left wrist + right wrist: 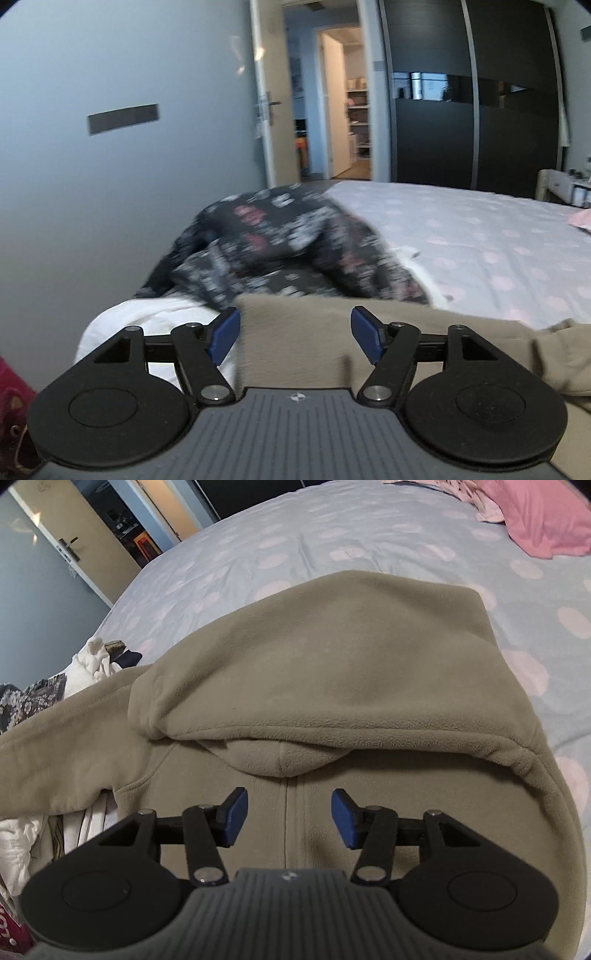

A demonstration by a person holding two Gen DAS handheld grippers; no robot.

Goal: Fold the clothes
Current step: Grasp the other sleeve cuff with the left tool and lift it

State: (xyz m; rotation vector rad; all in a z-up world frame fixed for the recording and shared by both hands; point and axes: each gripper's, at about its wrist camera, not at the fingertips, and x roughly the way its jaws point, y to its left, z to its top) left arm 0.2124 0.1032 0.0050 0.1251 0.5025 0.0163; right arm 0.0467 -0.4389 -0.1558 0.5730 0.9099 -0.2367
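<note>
An olive-tan fleece hoodie [332, 672] lies spread on the bed, its hood flat toward the far side and one sleeve [62, 753] stretching left. My right gripper [288, 818] hovers open above the zipper line just below the hood, nothing between its blue pads. In the left wrist view the same hoodie [306, 332] fills the near bed edge. My left gripper [295, 338] stands open above it, its pads [225, 334] apart and holding nothing.
A dark floral garment [280, 243] and white cloth [155, 317] are piled at the bed's left edge. Pink clothes [535, 520] lie at the far right on the dotted bedsheet [280, 542]. Beyond the bed are a black wardrobe [472, 110], a grey wall and an open door [266, 107].
</note>
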